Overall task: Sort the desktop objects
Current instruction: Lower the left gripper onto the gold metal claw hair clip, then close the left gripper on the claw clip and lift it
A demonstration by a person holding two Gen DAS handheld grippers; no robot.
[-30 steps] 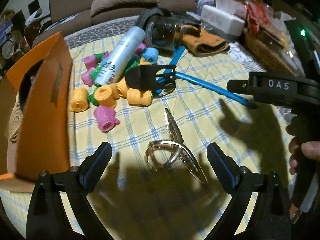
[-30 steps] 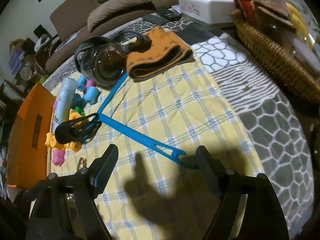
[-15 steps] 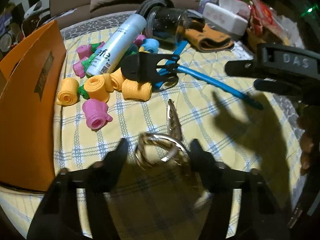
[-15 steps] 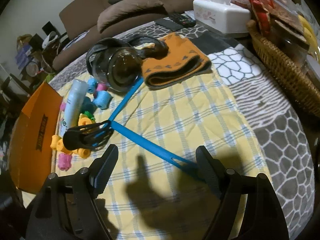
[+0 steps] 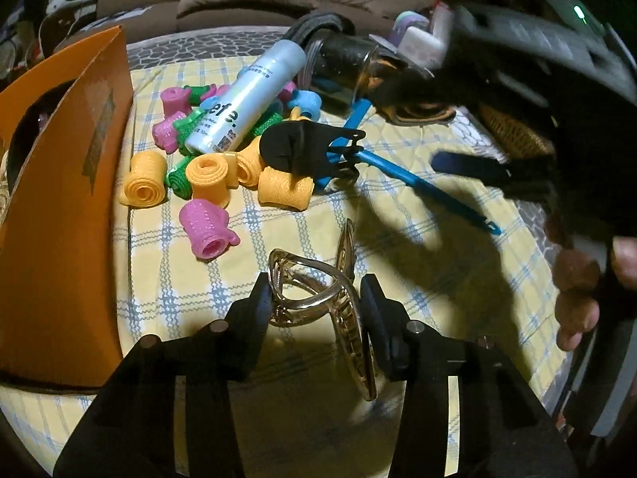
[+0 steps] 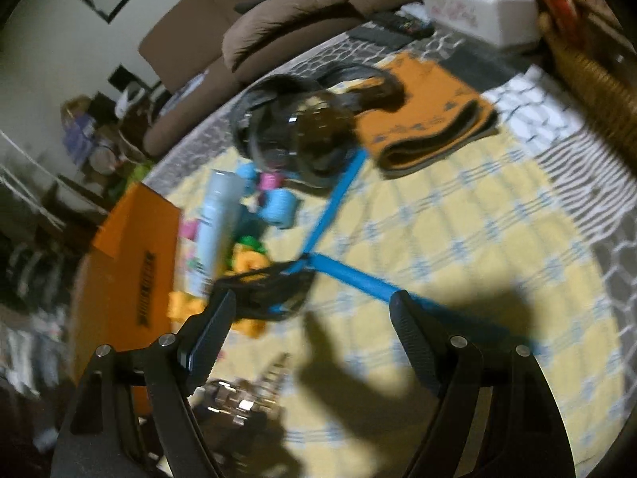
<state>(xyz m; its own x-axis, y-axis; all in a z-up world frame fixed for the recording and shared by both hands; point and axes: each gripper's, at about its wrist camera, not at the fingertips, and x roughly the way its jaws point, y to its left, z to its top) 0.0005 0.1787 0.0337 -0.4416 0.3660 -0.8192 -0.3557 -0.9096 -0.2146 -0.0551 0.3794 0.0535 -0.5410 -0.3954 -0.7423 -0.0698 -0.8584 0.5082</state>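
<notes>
A gold hair claw clip (image 5: 352,318) lies on the yellow checked cloth (image 5: 418,279), right between my left gripper's (image 5: 316,302) fingers. The jaws are closing and both pads touch the clip's sides. In the right wrist view the clip (image 6: 239,402) is a blurred glint at the lower left. My right gripper (image 6: 310,326) hovers open over the cloth with nothing between its fingers. A black hair claw (image 6: 270,283) and a blue handle (image 6: 358,279) lie just beyond it. A hand (image 5: 577,290) holds that gripper at the right of the left wrist view.
An orange box (image 5: 59,199) stands at the left. Yellow, pink, green and blue hair rollers (image 5: 207,175) and a spray can (image 5: 247,99) are piled behind the clip. Farther back lie a glass jar (image 6: 294,139), a folded orange cloth (image 6: 430,119), a tissue box (image 6: 477,12) and a wicker basket (image 6: 597,79).
My left gripper moved in over the gold clip and its jaws narrowed from wide open to touching it. My right gripper swung left toward the black claw, its jaws unchanged.
</notes>
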